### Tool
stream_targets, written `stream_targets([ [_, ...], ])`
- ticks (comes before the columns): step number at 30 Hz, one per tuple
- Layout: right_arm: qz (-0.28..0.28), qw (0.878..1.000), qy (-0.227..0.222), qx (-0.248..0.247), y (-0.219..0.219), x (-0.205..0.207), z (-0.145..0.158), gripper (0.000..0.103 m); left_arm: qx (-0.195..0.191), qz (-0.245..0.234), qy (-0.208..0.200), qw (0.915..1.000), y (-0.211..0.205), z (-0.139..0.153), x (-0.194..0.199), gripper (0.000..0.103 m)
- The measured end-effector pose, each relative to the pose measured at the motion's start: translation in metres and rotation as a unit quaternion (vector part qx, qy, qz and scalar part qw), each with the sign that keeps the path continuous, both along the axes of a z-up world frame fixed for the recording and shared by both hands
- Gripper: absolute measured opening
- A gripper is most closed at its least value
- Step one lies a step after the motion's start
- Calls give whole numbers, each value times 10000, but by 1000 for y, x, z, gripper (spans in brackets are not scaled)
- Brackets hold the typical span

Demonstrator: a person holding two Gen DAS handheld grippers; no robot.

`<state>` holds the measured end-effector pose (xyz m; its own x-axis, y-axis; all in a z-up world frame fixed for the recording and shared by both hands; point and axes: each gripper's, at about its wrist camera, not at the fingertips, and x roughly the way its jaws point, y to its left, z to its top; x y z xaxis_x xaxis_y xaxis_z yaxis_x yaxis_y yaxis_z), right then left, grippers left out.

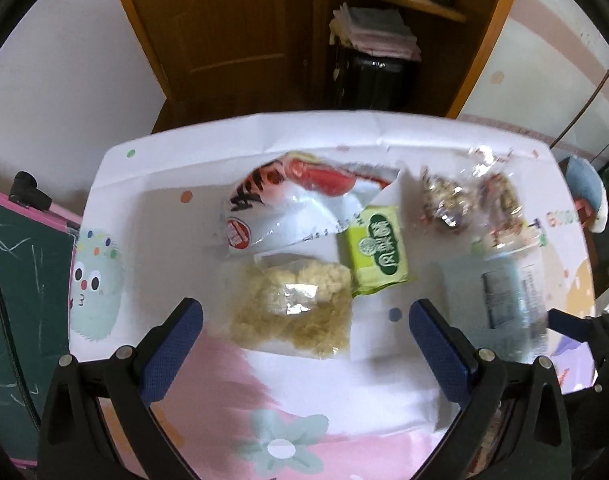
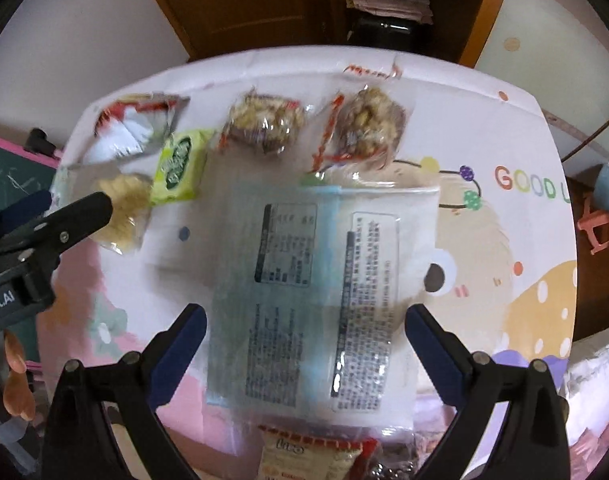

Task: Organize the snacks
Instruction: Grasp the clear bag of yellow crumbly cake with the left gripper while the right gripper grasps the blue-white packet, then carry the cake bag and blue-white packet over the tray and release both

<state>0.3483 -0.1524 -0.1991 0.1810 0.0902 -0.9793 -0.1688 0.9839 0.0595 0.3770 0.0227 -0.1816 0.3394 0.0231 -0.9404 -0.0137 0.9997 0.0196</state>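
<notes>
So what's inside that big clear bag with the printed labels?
The clear bag shows mostly labels. A yellow snack pack and something dark peek out at its near end; the rest is blurred or covered.

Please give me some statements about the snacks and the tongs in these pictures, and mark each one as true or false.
1. The green packet lies right of the pale crumbly snack bag. True.
2. The right tongs are shut on the big clear bag. False: they are open, above it.
3. The left tongs hold the green packet. False: they are open and empty.
4. Two nut clusters lie beyond the big clear bag. True.
</notes>
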Motion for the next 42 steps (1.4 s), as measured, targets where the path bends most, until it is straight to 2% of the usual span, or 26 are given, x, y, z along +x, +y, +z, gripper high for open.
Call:
stream_targets([
  [3, 32, 9995, 209, -232, 6, 1, -14, 103, 78, 43, 123, 9999, 2, -11, 5, 103],
  [6, 45, 9991, 216, -370, 10, 1, -17, 103, -48, 216, 322, 9992, 7, -23, 10, 103],
  [10, -122, 9984, 462, -316, 5, 4, -19, 103, -51, 284, 387, 9988, 10, -30, 14, 103],
  [16, -46, 9985, 466, -300, 3, 1, -21, 103, 132, 336, 536, 9979, 10, -43, 20, 103],
  [18, 81, 9983, 463, -354, 7, -1, -22, 103, 137, 363, 616, 9973, 10, -49, 21, 98],
  [21, 234, 9975, 492, -440, 12, -4, -25, 103, -186, 421, 624, 9970, 17, -51, 20, 87],
  [24, 266, 9976, 460, -447, 12, -8, -25, 103, -185, 365, 550, 9976, 17, -48, 17, 74],
  [25, 261, 9977, 434, -447, 15, -15, -34, 102, -135, 360, 519, 9979, 16, -46, 16, 71],
  [29, 339, 9980, 274, -459, 22, -20, -22, 92, 21, 269, 358, 9990, 12, -41, 6, 60],
  [33, 274, 9986, 224, -391, 19, -27, -16, 90, 302, 116, 261, 9991, -3, -32, -8, 58],
  [36, 134, 9996, 39, -241, 10, -32, -2, 89, 218, 109, 178, 9995, -2, -19, -20, 58],
  [42, -68, 9985, -545, -39, -8, -61, 49, 90, 243, -118, -288, 9992, -8, 31, -45, 57],
])
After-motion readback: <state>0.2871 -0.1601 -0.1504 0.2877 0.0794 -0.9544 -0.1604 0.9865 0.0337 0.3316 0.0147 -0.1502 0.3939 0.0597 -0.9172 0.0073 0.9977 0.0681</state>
